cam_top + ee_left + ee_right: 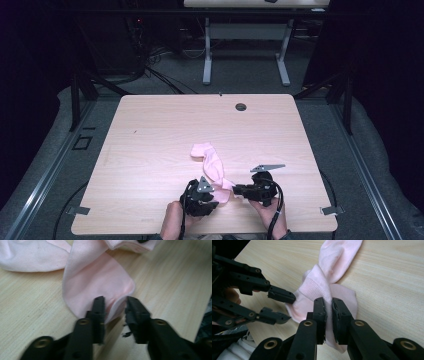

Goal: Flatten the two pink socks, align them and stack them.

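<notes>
Socks, pale pink, lie in a twisted strand on the wooden table (150, 135), running from the middle toward the near edge, where both my grippers meet them. At the left, my left gripper (114, 305) has its jaws a little apart around the rounded edge of one pink sock (97, 277); the pads straddle the hem but do not press on it. To do this well, I judge I should slide those jaws further onto the fabric, so both layers sit between the pads, before I squeeze. At the right, my right gripper (329, 305) is clamped tight on the ribbed cuff (312, 287) where the strand crosses over itself. I think that hand should hold steady, low to the table, as an anchor, so the cloth stays taut and does not bunch.
</notes>
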### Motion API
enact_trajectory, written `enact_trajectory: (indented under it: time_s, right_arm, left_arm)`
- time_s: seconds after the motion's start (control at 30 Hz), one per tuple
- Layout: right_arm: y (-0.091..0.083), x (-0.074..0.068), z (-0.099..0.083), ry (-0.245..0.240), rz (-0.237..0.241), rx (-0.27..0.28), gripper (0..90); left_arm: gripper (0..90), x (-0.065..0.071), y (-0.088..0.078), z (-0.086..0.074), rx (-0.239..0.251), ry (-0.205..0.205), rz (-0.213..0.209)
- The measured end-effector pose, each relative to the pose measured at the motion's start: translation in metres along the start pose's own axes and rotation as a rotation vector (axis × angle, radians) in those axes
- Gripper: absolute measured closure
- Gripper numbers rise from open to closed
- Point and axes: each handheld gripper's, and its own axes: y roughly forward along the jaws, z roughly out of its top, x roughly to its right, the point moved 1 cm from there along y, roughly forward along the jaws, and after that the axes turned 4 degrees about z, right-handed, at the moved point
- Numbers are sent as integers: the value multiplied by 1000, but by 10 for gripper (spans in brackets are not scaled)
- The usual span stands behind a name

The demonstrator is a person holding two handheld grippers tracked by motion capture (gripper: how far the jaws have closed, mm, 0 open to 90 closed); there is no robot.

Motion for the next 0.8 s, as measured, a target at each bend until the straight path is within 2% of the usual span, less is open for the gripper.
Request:
enact_trajectory:
  time_s: [0.03,0.07,0.17,0.2,0.23,0.27,0.33,0.37,0.43,0.47,0.5,0.53,0.57,0.6,0.63,0.7,0.73,0.77,0.8]
  right_arm:
    - [0,0,0,0,0,0,818]
    - [0,1,0,4,1,5,820]
    - [-4,3,1,11,15,5,820]
    - [-12,6,2,29,24,12,820]
    - [-12,6,2,29,24,12,820]
    - [-16,7,2,36,20,21,820]
    - [-29,13,3,57,-3,25,816]
    - [-35,20,5,61,-44,14,794]
    - [-34,22,5,61,-61,-4,784]
    - [-30,26,5,53,-110,-20,776]
    - [-26,30,5,38,-132,-41,749]
    - [-17,34,5,16,-144,-73,683]
    - [-16,33,5,-13,-152,-86,671]
    - [-16,33,5,-13,-152,-86,671]
    - [-15,31,5,-57,-140,-87,654]
    - [-18,25,7,-106,-139,-86,605]
    - [-19,20,9,-172,-111,-104,578]
    - [-19,20,9,-172,-111,-104,578]
    - [-14,20,10,-192,-137,-126,576]
  left_arm:
    - [769,0,1,-1,1,9,0]
    - [881,0,2,-2,13,13,-2]
    - [889,-2,-4,-4,25,25,-41]
    - [891,-4,-12,-6,50,27,-85]
    - [891,-4,-12,-6,50,27,-85]
    - [891,-6,-20,-7,61,23,-101]
    - [891,-10,-33,-7,85,19,-131]
    - [891,-15,-39,-8,100,13,-146]
    - [891,-19,-40,-8,98,7,-154]
    - [890,-23,-38,-9,94,-9,-144]
    - [888,-26,-37,-10,85,0,-138]
    - [879,-29,-34,-12,77,-8,-136]
    - [862,-31,-33,-13,68,-9,-125]
    - [834,-31,-33,-13,68,-9,-125]
    - [834,-32,-32,-14,63,-14,-130]
    - [750,-34,-33,-16,58,-19,-123]
    - [691,-35,-36,-18,62,-26,-110]
    - [652,-35,-36,-18,62,-26,-110]
    - [625,-34,-37,-19,59,-29,-107]
